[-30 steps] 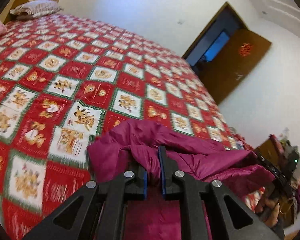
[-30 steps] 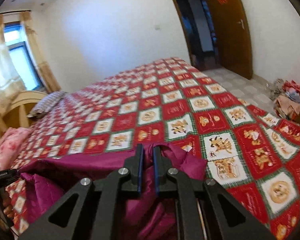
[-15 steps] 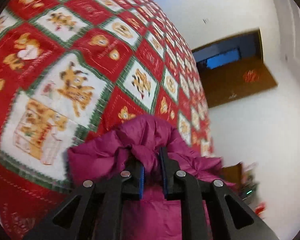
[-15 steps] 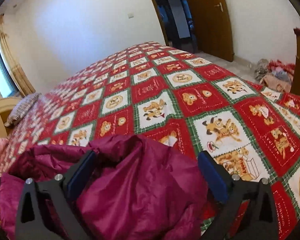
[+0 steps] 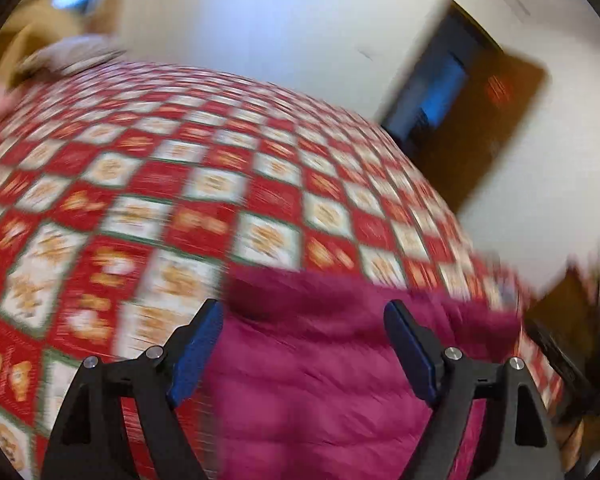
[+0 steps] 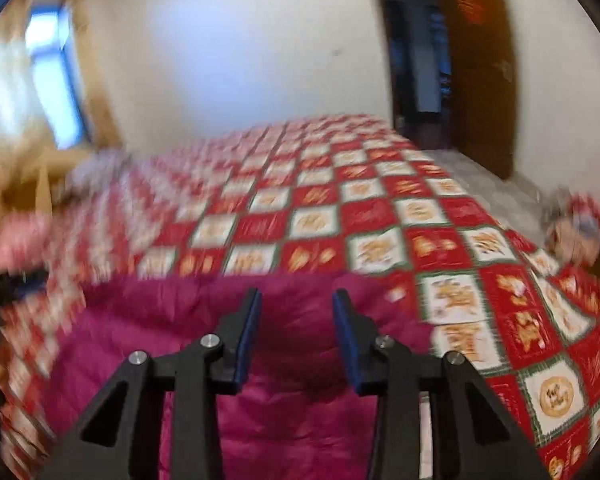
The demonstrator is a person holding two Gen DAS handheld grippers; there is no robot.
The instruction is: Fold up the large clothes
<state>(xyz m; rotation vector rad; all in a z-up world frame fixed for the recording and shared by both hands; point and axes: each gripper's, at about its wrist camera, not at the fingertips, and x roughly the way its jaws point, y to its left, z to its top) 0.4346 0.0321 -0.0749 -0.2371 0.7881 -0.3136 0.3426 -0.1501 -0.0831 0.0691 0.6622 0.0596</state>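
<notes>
left gripper [image 5: 302, 340] opening and right gripper [image 6: 296, 330] closing, both empty above the magenta jacket [image 5: 320, 380], whose puffy fold may spring back.

magenta puffy jacket [image 5: 324, 380] | lies spread on the bed, far edge bunched | blurred

Magenta quilted jacket [image 5: 324, 376], red-and-white checked bedspread [image 6: 380, 216] with orange cartoon motifs, green borders, brown door [image 6: 480, 68]
</notes>
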